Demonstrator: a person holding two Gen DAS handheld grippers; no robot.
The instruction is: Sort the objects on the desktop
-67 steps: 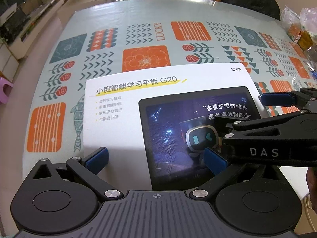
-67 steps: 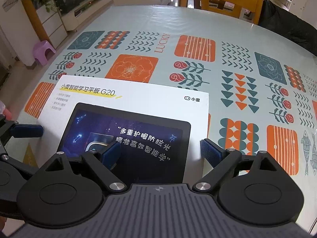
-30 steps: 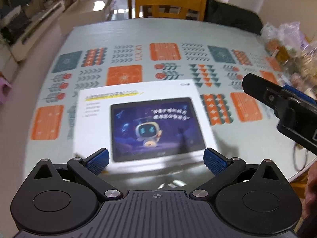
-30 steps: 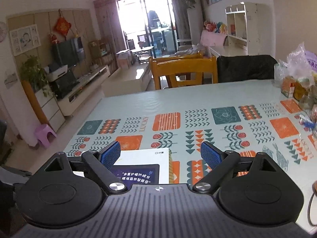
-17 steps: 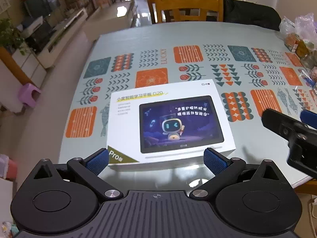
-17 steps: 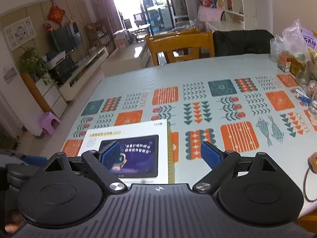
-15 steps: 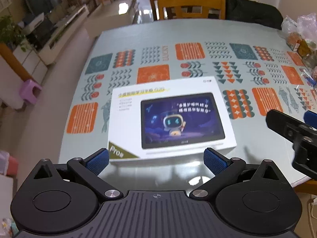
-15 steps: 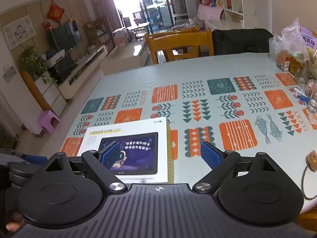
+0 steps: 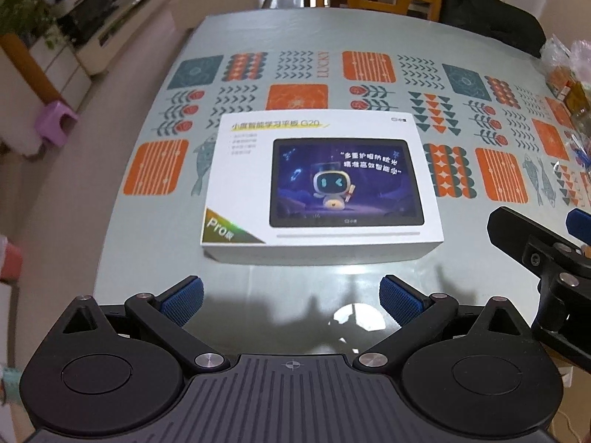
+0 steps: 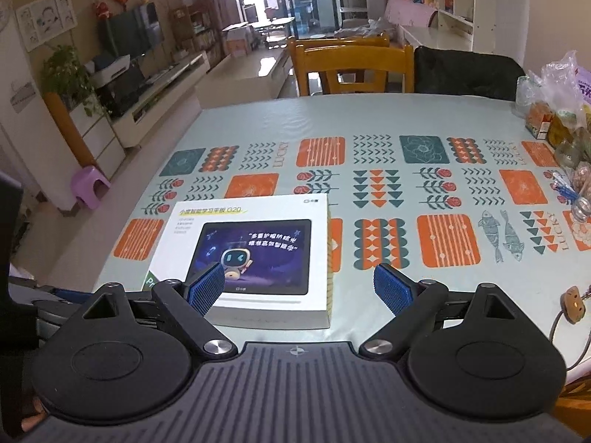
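Near the front edge of the patterned bench, the white tablet box is lying flat. Both the left claw and right claw are hovering spread apart, gripping nothing.

Left gripper: matte black body filling the lower frame, a ribbed dark grey centre panel with a small crosshair mark, two round black housings with shallow circular recesses, angled black link arms joined by silver screws, and blue textured fingertips. Right gripper: same build, same black housings, silver pivot screws, ribbed panel and crosshair, with blue ridged pads. Bare skin shows faintly at the lower left edge of the right view.
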